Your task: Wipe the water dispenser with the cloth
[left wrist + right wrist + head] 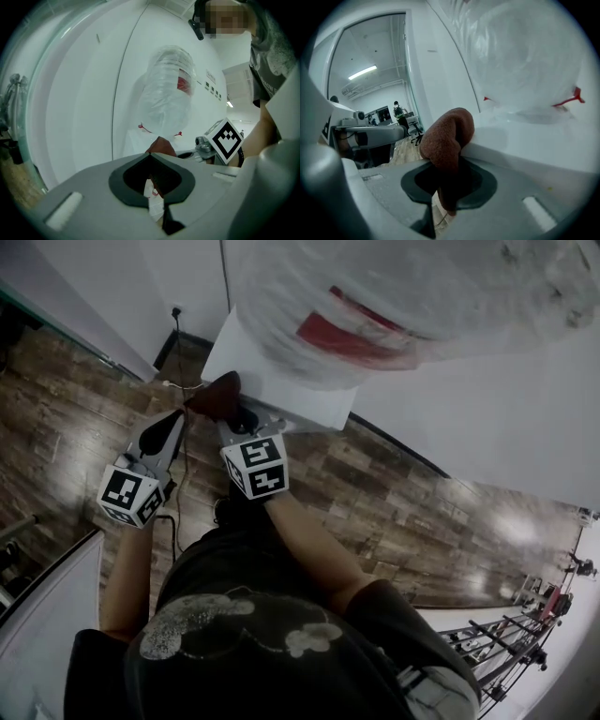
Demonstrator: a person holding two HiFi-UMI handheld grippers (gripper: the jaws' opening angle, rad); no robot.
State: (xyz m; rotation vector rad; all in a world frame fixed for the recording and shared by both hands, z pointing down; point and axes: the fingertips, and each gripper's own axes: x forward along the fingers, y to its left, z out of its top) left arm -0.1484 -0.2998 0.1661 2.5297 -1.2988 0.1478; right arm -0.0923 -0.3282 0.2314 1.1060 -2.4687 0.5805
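Note:
The water dispenser (281,381) is a white cabinet with a clear bottle (422,287) upside down on top. A brown cloth (217,395) is pressed against the dispenser's upper left edge, and my right gripper (234,418) is shut on it. In the right gripper view the cloth (445,138) bunches over the jaws against the white top (525,140), under the bottle (520,61). My left gripper (176,420) hangs just left of the cloth, jaws together and holding nothing. In the left gripper view, the cloth (161,145) and bottle (168,93) lie ahead of that gripper (151,157).
A black cable (180,362) runs down from a wall socket (175,310) left of the dispenser. Dark wood floor (394,512) lies below, with white walls behind. A metal rack (525,634) stands at the lower right. A white panel (47,634) is at my left.

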